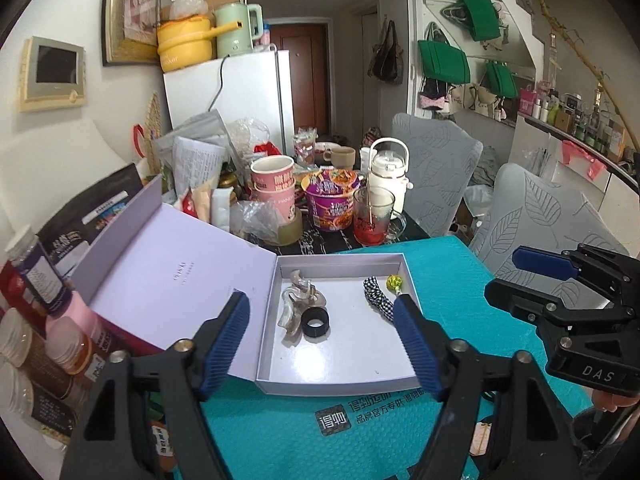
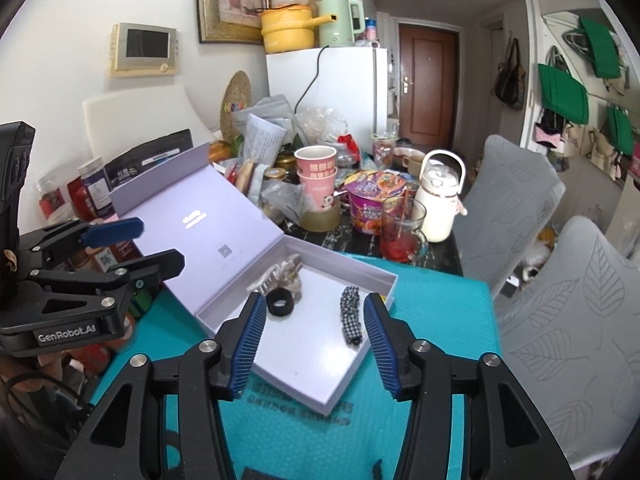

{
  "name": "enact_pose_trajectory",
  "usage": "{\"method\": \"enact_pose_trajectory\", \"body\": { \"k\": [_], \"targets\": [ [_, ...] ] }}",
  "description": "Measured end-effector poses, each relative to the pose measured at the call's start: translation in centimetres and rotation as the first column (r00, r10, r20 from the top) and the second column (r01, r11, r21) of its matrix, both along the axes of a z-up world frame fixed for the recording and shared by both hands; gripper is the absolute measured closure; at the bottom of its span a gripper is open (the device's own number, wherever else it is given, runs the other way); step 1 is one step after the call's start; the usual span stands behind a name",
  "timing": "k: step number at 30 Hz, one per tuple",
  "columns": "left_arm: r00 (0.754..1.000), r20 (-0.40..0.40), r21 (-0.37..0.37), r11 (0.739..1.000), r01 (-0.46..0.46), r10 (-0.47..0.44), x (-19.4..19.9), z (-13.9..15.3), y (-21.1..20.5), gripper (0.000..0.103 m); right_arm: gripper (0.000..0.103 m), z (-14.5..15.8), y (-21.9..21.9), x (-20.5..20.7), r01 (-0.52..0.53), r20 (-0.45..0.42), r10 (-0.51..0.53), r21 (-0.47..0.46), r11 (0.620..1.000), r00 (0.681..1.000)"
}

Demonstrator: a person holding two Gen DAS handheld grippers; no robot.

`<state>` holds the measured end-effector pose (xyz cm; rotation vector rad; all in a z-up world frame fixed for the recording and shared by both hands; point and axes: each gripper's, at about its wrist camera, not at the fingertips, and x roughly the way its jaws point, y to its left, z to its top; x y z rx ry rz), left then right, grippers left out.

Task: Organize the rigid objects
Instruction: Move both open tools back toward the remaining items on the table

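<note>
An open lilac box (image 1: pixel 340 384) (image 2: pixel 320 398) lies on a teal mat, its lid (image 1: pixel 176 272) folded back to the left. Inside lie pearly hair claws (image 1: pixel 298 300) (image 2: pixel 282 276), a black ring (image 1: pixel 315 322) (image 2: pixel 280 302), a checked fabric tie (image 1: pixel 378 298) (image 2: pixel 351 314) and a yellow lollipop (image 1: pixel 394 281). My left gripper (image 1: pixel 322 308) is open and empty above the box's near part. My right gripper (image 2: pixel 314 308) is open and empty above the box's near edge; it also shows at the right of the left wrist view (image 1: pixel 532 276).
Behind the box stand a tape roll (image 1: pixel 288 232), pink cups (image 1: pixel 274 184), a purple noodle bowl (image 1: pixel 330 200), a glass mug with red drink (image 1: pixel 372 216) and a white jug (image 1: pixel 388 176). Jars and bottles (image 1: pixel 44 320) crowd the left. Grey chairs (image 1: pixel 540 216) stand to the right.
</note>
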<state>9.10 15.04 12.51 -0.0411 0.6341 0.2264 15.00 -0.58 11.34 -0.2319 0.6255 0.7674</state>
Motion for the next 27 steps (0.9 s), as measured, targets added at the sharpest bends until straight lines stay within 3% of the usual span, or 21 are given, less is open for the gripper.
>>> {"method": "enact_pose_trajectory", "body": {
  "k": [9, 20, 27],
  "targets": [
    [1.0, 0.008, 0.014, 1.0, 0.026, -0.026, -4.2, 0.3, -2.0, 0.025, 0.033, 0.8, -2.2, -4.6, 0.026, 0.041, -0.026, 0.011, 1.0, 0.999],
    [0.998, 0.005, 0.028, 0.997, 0.069, -0.069, -8.2, -0.7, -4.3, 0.025, 0.024, 0.5, -5.0, -9.3, 0.056, 0.075, -0.057, 0.016, 0.998, 0.996],
    [0.996, -0.012, 0.031, 0.996, 0.085, -0.084, -10.0, -2.1, -5.1, 0.025, 0.024, -0.5, -6.2, -11.5, 0.07, 0.078, -0.071, 0.016, 0.997, 0.994]
  ]
}}
